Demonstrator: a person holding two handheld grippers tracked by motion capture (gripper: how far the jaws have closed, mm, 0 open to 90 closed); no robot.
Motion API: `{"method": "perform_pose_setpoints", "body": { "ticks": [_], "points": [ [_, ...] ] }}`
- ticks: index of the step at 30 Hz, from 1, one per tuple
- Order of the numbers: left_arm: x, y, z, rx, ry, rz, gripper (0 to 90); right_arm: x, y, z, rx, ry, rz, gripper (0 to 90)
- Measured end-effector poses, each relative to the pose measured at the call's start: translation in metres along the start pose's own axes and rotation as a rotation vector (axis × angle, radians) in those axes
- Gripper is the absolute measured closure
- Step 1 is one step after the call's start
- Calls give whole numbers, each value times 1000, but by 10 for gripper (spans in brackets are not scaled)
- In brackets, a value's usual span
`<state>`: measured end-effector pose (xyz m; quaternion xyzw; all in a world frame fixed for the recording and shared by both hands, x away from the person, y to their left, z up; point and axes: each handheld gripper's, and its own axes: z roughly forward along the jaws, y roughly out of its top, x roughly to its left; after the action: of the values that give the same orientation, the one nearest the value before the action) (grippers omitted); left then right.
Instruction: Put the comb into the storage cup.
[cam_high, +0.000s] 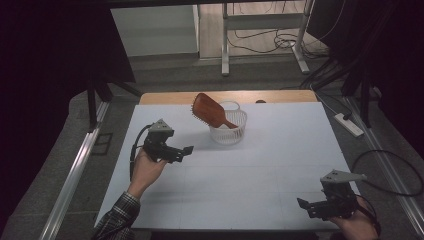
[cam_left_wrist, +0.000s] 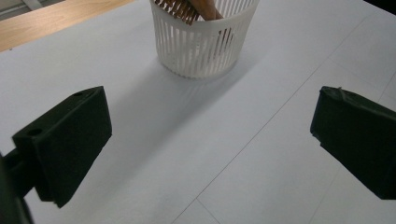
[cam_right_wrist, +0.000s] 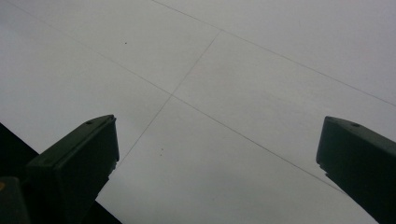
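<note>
**Both grippers empty; brush sits in basket**

Nearest the person, at the worktop's front right corner, the right gripper (cam_high: 311, 206) hangs low over the white sheet-covered worktop (cam_high: 260, 185) w/ jaws spread wide and nothing between them. Right gripper view confirms: two black jaws far apart, only bare white surface w/ thin pencil-like lines beyond.

Further in, on the left side, the left gripper (cam_high: 181, 152) is held in the person's left hand (cam_high: 146, 167), plaid sleeve at the wrist. Jaws also released, wide apart, empty; they point toward the basket but stay well apart from it. Left gripper view (cam_left_wrist: 210, 144) shows the basket straight ahead, past the gap.

Toward the far edge, approx. centre, stands the round white slotted plastic basket (cam_high: 228, 131), upright. The reddish-brown wooden paddle hairbrush (cam_high: 208, 109) rests in it handle-down, tilted; its head sticks up and out over the rim to the left, bristles facing down-left. Behind it, a strip of bare light wood tabletop (cam_high: 165, 97).
</note>
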<state>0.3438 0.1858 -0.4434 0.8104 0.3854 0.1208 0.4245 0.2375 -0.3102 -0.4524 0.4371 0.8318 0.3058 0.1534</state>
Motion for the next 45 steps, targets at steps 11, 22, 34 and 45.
{"method": "perform_pose_setpoints", "body": {
  "ticks": [11,22,34,45],
  "points": [
    [-4,-7,-9,7,15,9,0,1,0,0,2,-5,-9,0],
    [-7,-15,-17,16,18,4,0,2,0,0,6,-6,-14,0],
    [-10,-25,-26,13,22,-4,0,2,0,0,6,-8,-18,0],
    [-13,-34,-35,13,25,-16,0,3,0,0,6,-10,-20,0]
  ]
}}
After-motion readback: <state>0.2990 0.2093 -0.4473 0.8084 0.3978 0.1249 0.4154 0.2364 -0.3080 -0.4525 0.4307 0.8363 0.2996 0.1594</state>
